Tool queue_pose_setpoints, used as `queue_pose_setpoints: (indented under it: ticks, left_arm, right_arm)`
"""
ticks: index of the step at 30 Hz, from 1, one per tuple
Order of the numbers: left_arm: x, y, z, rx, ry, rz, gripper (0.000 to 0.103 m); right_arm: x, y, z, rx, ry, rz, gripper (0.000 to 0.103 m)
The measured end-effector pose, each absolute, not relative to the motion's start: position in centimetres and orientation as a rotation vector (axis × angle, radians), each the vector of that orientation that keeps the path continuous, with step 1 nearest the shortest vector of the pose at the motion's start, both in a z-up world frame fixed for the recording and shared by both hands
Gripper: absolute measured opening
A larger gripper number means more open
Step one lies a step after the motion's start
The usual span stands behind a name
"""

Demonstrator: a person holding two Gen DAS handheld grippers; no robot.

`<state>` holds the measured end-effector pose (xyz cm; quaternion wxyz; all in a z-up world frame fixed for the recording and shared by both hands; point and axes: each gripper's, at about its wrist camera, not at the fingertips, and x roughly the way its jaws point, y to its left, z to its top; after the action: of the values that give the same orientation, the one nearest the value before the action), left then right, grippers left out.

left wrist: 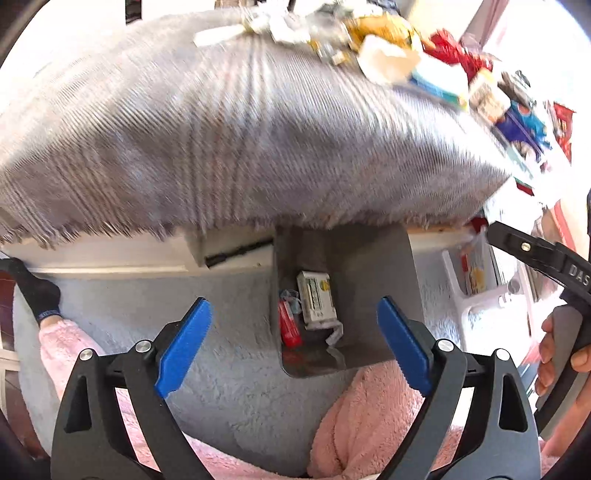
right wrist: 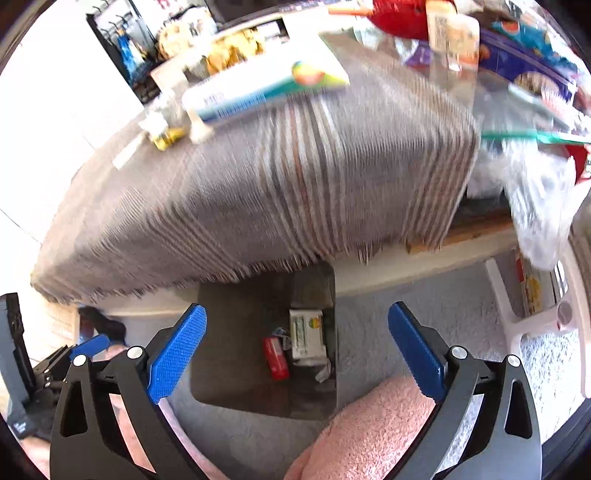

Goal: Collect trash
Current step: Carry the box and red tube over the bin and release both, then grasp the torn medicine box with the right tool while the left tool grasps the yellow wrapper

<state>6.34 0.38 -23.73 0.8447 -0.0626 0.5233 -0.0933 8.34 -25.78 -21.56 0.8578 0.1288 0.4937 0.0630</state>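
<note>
A: Where is the trash at this moment?

B: Some of it lies already in the grey bin [left wrist: 369,280] on the floor, under the edge of the desk [left wrist: 436,236]: a white carton [left wrist: 317,301] and a red wrapper [left wrist: 289,326] beside it. The rest is a pile of wrappers [left wrist: 369,33] on the far part of the striped cloth [left wrist: 240,129], with a long white and teal box [right wrist: 258,92] near the cloth's middle.

A: And the claws?

B: The left claw [left wrist: 293,341] stands wide, nothing between its blue pads. The right claw [right wrist: 297,349] is also wide and empty. Both hang above the bin, over the person's pink trouser legs.

A: How will the remaining pieces handle?

B: Probably all light. The wrappers look thin and crinkled, so they may slip; it seems better to pinch a fold or a bunched part. The long box looks stiff but easy to crush, so a hold across its narrow side should serve.

A: Can any writing be read?

B: Only "DAS" on the right gripper's body [left wrist: 576,273], as the left camera sees it. The labels on the packets are too blurred to read.
</note>
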Motion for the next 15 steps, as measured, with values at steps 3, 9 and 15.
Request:
queue_pose_setpoints:
  ticks: [3, 9, 15]
  left_arm:
    - [7.1, 1.4, -22.0, -0.136, 1.067, -0.179, 0.088]
    - [9.3, 2.0, -19.8, -0.105, 1.017, -0.164, 0.088]
    - [12.4, 1.9, -17.9, -0.071, 0.965, -0.136, 0.088]
  right_arm:
    - [9.3, -25.5, -19.5, 0.267, 0.99, 0.147, 0.099]
    - [12.7, -24.6, -16.7, 0.228, 0.929, 0.152, 0.099]
    - [17.1, -24.8, -15.9, 0.347, 0.936, 0.123, 0.099]
